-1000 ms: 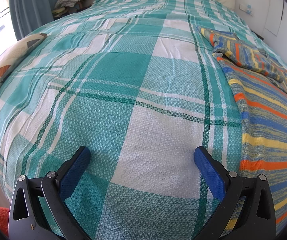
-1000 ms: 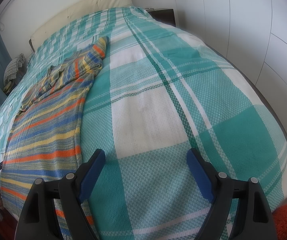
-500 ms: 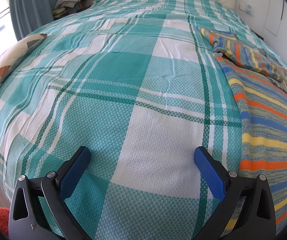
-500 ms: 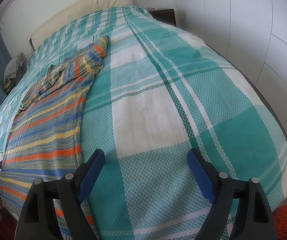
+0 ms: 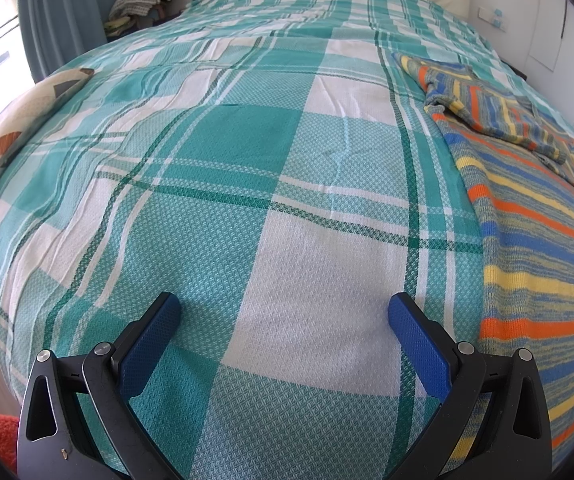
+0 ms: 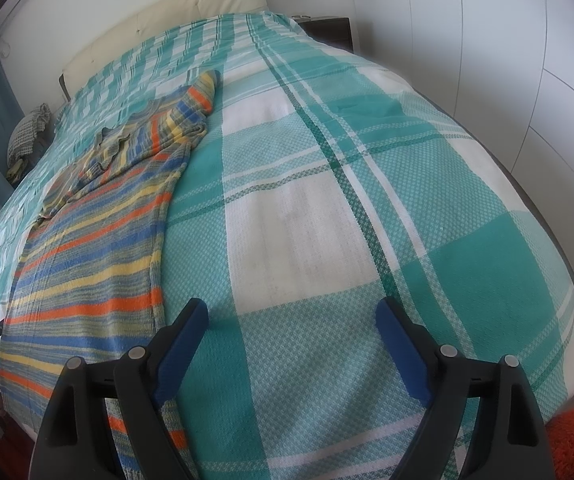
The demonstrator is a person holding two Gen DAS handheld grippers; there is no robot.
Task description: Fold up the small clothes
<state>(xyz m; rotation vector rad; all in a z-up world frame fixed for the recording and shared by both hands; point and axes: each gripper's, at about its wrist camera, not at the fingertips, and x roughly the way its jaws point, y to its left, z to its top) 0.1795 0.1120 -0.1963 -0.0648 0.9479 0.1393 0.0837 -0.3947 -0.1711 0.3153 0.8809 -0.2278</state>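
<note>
A knitted sweater striped in blue, orange, yellow and grey [image 6: 95,264] lies spread flat on a bed covered by a teal-and-white plaid woven bedspread [image 5: 247,184], its upper part with one sleeve folded across it toward the cream padded headboard [image 6: 191,12]. The left gripper [image 5: 283,320] hangs over bare bedspread just beside the sweater's edge, its blue-padded jaws spread wide and holding nothing. The right gripper [image 6: 291,324] hangs on the sweater's other side, jaws equally wide and empty; its left finger [image 6: 179,344] seems to overlap the hem, though contact is unclear
</note>
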